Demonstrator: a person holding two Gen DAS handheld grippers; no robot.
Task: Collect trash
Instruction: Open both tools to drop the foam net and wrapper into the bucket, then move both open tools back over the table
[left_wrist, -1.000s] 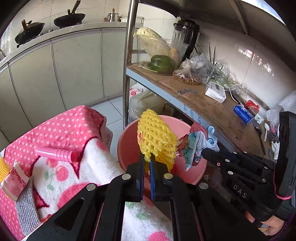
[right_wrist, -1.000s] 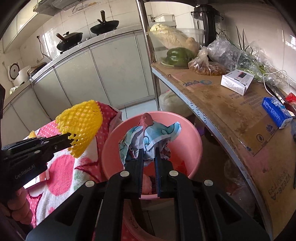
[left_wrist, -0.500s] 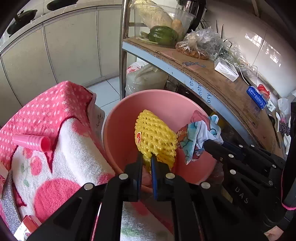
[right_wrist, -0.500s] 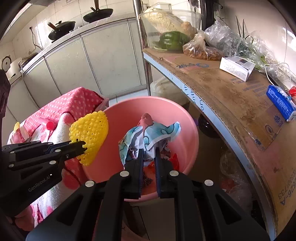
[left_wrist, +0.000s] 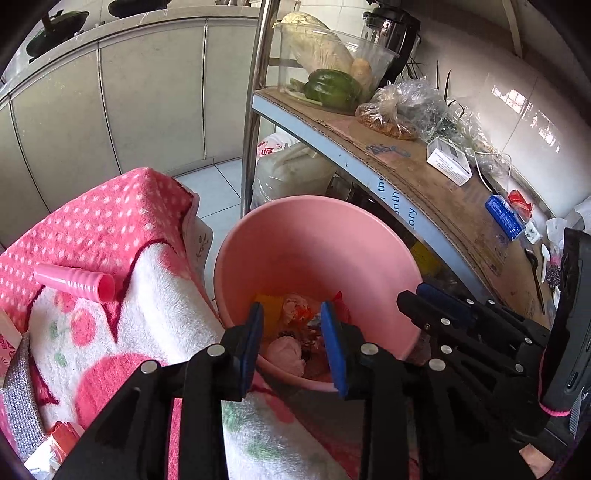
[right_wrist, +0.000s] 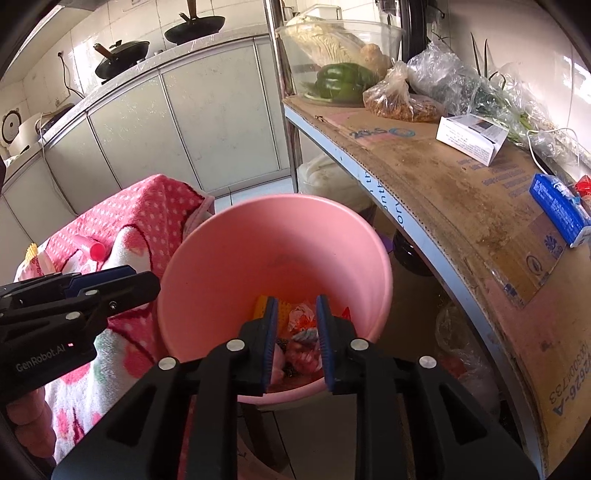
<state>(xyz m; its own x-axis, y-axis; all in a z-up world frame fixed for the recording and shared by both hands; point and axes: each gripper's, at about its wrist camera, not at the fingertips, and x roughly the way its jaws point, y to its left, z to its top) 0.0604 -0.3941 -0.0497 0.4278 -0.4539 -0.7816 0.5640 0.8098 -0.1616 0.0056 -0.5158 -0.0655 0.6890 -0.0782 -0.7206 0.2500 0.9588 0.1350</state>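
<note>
A pink bucket (left_wrist: 317, 236) (right_wrist: 277, 236) stands between the pink towel and the metal shelf, with several scraps of trash at its bottom. The yellow foam net (right_wrist: 282, 308) (left_wrist: 271, 308) lies down there beside crumpled wrappers (right_wrist: 301, 314). Above the bucket's near rim my left gripper (left_wrist: 291, 314) hangs with its jaws opening and nothing between them. My right gripper (right_wrist: 294, 308) is over the bucket too, jaws opening, pads apart and empty. Each gripper shows in the other's view: the right gripper (left_wrist: 436, 299) and the left gripper (right_wrist: 122, 280).
A pink ribbed tube (left_wrist: 74, 282) (right_wrist: 90, 247) lies on the pink-and-white towel (left_wrist: 110, 229) left of the bucket. The cardboard-lined shelf (right_wrist: 461, 184) on the right carries a green pepper (right_wrist: 343, 79), bagged food, a white box and a blue carton (right_wrist: 557, 208).
Both grippers opened over the bucket. The yellow foam net left my left gripper and the printed wrapper left my right one; both now lie in the bucket.
</note>
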